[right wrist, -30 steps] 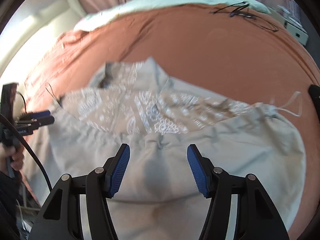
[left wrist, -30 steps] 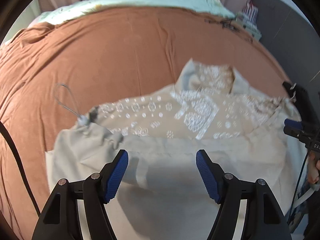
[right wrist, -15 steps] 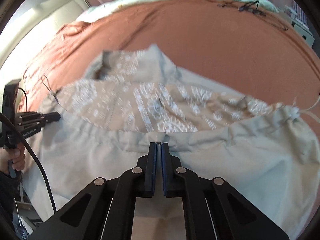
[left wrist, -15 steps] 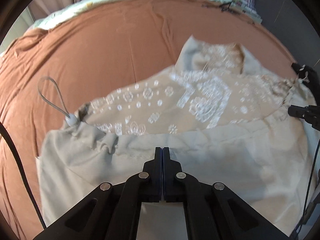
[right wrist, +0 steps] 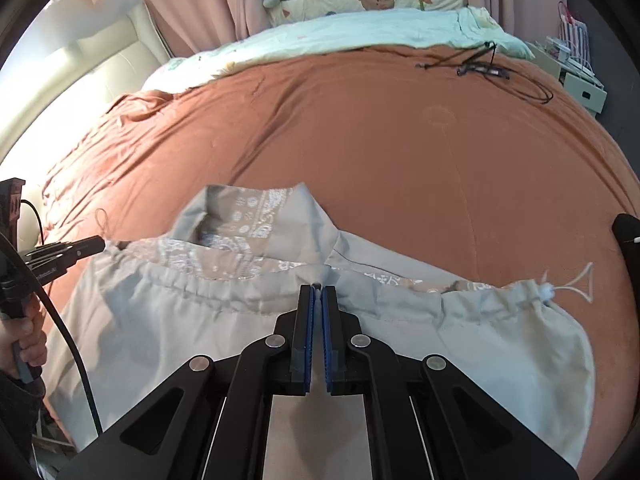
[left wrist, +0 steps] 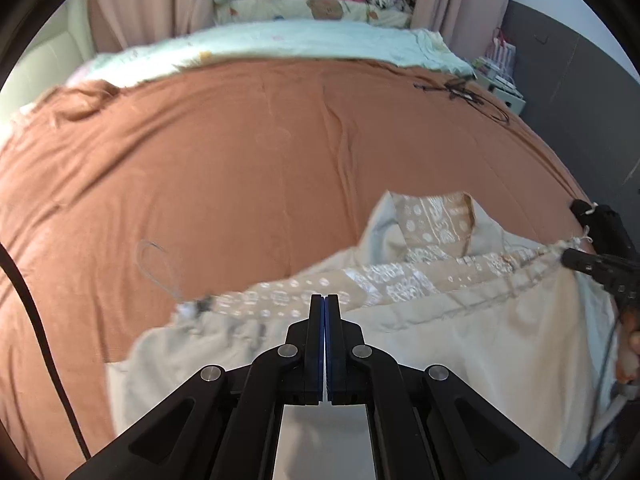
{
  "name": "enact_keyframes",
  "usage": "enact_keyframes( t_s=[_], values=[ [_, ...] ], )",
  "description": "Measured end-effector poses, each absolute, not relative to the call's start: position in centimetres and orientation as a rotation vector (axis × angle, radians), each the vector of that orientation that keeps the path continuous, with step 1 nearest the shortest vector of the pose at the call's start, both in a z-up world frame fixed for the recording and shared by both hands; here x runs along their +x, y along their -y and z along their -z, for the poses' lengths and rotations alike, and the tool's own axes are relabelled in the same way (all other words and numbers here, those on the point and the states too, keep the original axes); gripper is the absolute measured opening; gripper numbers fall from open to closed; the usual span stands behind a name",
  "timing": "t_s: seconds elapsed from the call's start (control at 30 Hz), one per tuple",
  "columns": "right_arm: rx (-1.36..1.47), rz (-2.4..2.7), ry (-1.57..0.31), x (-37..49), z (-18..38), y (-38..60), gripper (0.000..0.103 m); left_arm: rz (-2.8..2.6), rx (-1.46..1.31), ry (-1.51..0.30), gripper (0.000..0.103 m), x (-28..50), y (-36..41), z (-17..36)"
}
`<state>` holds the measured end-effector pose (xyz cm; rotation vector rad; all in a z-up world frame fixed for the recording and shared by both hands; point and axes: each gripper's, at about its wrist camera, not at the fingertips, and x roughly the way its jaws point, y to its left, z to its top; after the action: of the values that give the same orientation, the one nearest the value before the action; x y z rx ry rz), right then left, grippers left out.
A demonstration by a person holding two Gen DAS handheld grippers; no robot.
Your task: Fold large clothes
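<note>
Jacket [left wrist: 460, 344] hem (pale, drawstringed) is apparently clamped in both left gripper [left wrist: 324, 300] and right gripper [right wrist: 317, 290].

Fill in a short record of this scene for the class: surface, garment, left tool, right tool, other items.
surface: bed with rust-brown cover
garment: pale grey jacket with patterned beige lining, drawcord hem
left tool: shut on jacket hem, jaws just closed
right tool: shut on jacket hem, jaws just closed
other items: black cables at far edge; light green blanket beyond

Black two-finger grippers [left wrist: 324, 300] — blue ribbed pads [right wrist: 309, 332], silver screws, trailing black cable [right wrist: 76, 356]
</note>
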<state>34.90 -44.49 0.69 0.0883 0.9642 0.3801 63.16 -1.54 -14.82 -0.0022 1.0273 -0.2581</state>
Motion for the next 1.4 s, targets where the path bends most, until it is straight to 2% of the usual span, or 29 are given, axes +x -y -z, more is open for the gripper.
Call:
enact_keyframes(
  t_s=[0.13,0.17,0.2,0.23,0.27,0.3,0.37,0.43,0.6,0.7,0.77,0.83,0.9,0.93,0.97,1.03,1.1,1.2,1.4],
  values=[
    [0.073,-0.368,-1.002,36.2,1.4,43.8,0.0,0.238,0.063,-1.112,0.002,64.0,2.2,17.0],
    [0.071,-0.365,-1.015,36.5,2.2,43.5,0.0,0.246,0.065,-1.139,0.011,64.2,2.2,17.9],
    [0.069,-0.364,-1.022,36.7,2.6,43.4,0.0,0.262,0.057,-1.165,0.032,64.3,2.1,18.6],
    [0.067,-0.362,-1.031,36.9,3.2,43.2,0.0,0.267,0.059,-1.175,0.046,64.2,2.0,19.1],
    [0.064,-0.36,-1.035,37.3,3.5,43.2,0.0,0.263,0.077,-1.173,0.067,64.1,1.9,19.5],
    [0.06,-0.357,-1.038,37.4,3.9,43.0,0.0,0.251,0.103,-1.16,0.074,63.9,2.0,19.6],
    [0.055,-0.353,-1.039,37.7,4.4,42.8,0.0,0.23,0.159,-1.157,0.074,63.7,2.2,20.3],
    [0.055,-0.349,-1.036,37.9,4.4,42.7,0.0,0.219,0.182,-1.187,0.064,63.8,2.4,21.5],
    [0.049,-0.338,-1.033,37.6,3.3,42.4,0.001,0.186,0.217,-1.151,0.014,64.7,3.2,21.6],
    [0.085,-0.351,-1.035,36.7,2.0,43.3,0.002,0.157,0.226,-1.125,0.007,65.3,3.4,21.0],
    [0.105,-0.36,-1.041,36.0,1.1,44.0,0.002,0.147,0.217,-1.102,0.006,65.2,3.2,20.5],
    [0.103,-0.368,-1.041,34.9,0.1,44.5,0.012,0.137,0.197,-1.085,0.006,65.1,3.0,19.8],
    [0.099,-0.374,-1.022,33.5,-1.0,44.8,0.078,0.128,0.136,-1.085,0.007,64.7,2.3,18.6],
    [0.096,-0.374,-1.003,32.8,-1.4,45.1,0.083,0.126,0.114,-1.091,0.007,64.2,2.2,18.1],
    [0.083,-0.37,-0.989,31.9,-1.9,45.3,0.083,0.131,0.091,-1.093,0.007,63.7,1.9,17.2],
    [0.081,-0.378,-0.996,30.7,-2.4,45.7,0.083,0.146,0.067,-1.075,0.015,62.7,1.6,15.4],
    [0.078,-0.369,-0.994,29.5,-3.1,46.1,0.083,0.156,0.053,-1.053,0.034,61.5,1.3,13.4],
    [0.075,-0.368,-0.998,27.7,-3.9,46.1,0.083,0.173,0.043,-1.005,0.047,58.9,0.8,10.7],
    [0.089,-0.389,-0.983,24.0,-5.8,45.5,0.082,0.19,0.017,-0.979,0.049,54.1,-1.0,7.8]
  ],
)
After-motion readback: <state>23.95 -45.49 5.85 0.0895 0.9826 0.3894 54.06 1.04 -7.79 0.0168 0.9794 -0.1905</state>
